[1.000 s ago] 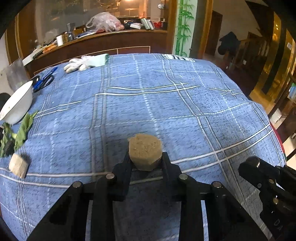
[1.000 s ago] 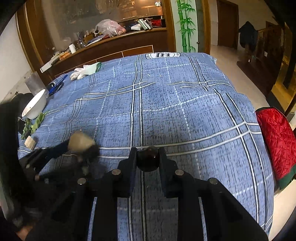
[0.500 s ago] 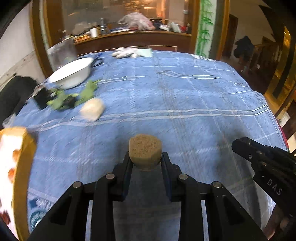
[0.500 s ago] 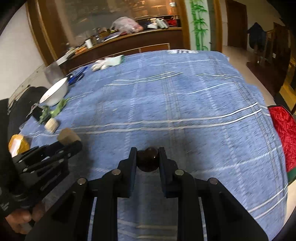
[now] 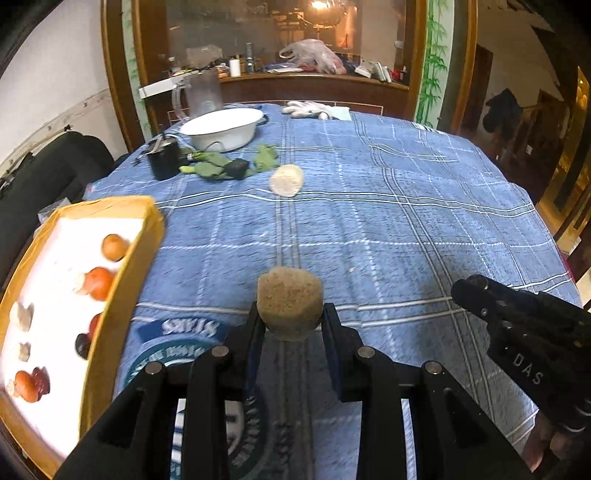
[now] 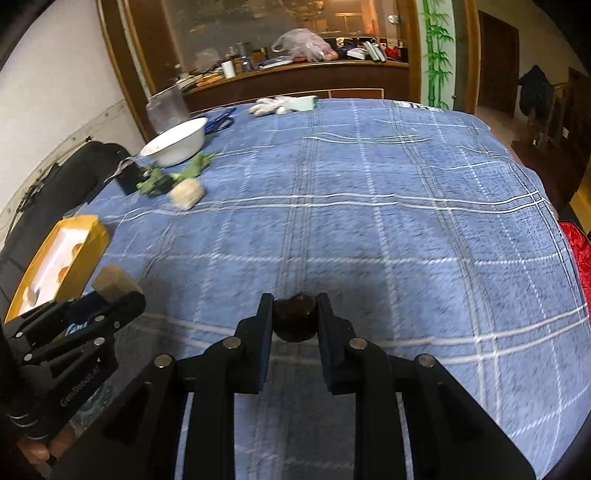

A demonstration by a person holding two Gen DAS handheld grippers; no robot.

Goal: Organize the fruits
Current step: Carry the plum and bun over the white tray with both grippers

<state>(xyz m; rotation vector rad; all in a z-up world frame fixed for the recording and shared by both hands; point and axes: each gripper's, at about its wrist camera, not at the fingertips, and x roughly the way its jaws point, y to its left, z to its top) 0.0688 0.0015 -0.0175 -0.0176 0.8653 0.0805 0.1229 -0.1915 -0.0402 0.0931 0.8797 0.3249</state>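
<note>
Fruits (image 5: 99, 282) already lie in the yellow box (image 5: 122, 280), left of the left hand-held gripper (image 5: 290, 319), which clamps a tan piece (image 5: 289, 301). Right hand-held gripper (image 6: 295, 319) pinches a dark fruit (image 6: 295, 320). A pale piece (image 5: 286, 180) waits ahead on the desk (image 5: 406, 229).

Wall: white, on the left (image 5: 55, 85)
Counter: brown wood, full of stuff (image 6: 303, 74)
Light: warm lamp glow behind the glass (image 5: 325, 5)
Bamboo: painted green on a post (image 6: 436, 48)
Door: dark wood, far right (image 6: 496, 55)
Chair: black, at the left (image 5: 48, 173)
</note>
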